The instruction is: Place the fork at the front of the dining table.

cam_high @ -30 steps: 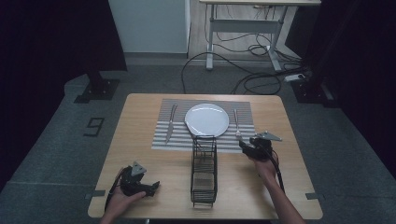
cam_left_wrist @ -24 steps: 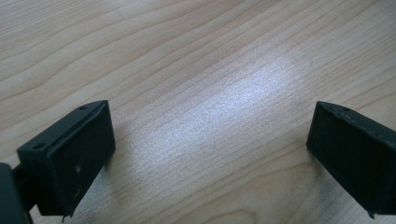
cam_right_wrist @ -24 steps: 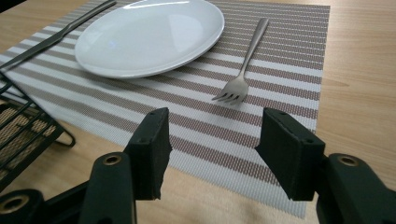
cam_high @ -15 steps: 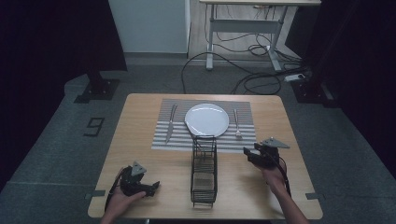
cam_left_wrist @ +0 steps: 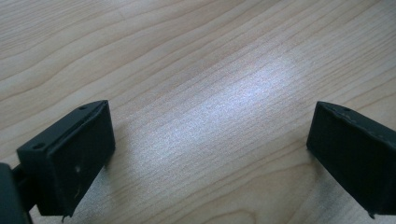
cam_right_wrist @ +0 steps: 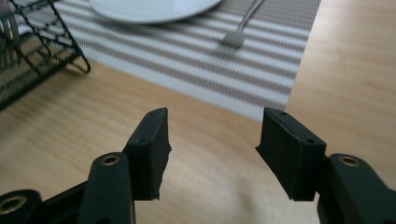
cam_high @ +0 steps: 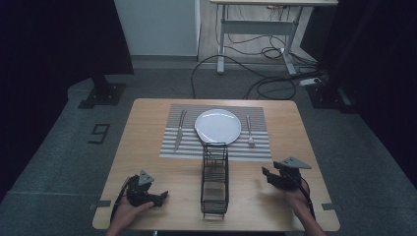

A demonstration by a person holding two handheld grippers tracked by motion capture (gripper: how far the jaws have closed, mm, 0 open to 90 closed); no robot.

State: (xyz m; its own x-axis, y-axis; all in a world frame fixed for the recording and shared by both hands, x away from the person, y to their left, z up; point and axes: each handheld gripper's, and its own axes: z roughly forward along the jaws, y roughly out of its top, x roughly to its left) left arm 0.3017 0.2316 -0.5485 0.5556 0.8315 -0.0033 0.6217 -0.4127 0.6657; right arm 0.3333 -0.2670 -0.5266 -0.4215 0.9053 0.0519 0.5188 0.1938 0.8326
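Note:
A white plate (cam_high: 218,125) lies on a striped placemat (cam_high: 216,150) at the far middle of the table, with a knife (cam_high: 179,129) to its left and a fork (cam_high: 249,130) to its right. A black wire rack (cam_high: 215,179) stands in front of the mat, reaching toward the near edge. My left gripper (cam_high: 160,196) rests open on the bare wood (cam_left_wrist: 201,93) at the near left, nothing between its jaws. My right gripper (cam_high: 268,174) is open at the near right, facing the placemat (cam_right_wrist: 243,70), the fork (cam_right_wrist: 240,28) and the plate (cam_right_wrist: 154,7).
The wire rack (cam_right_wrist: 32,51) stands left of my right gripper. Beyond the table (cam_high: 305,147) the floor holds cables (cam_high: 255,81), a desk frame (cam_high: 255,37) and dark stand bases (cam_high: 101,93).
My right gripper has drawn back from beside the rack toward the near right edge of the table. The left gripper has stayed where it was.

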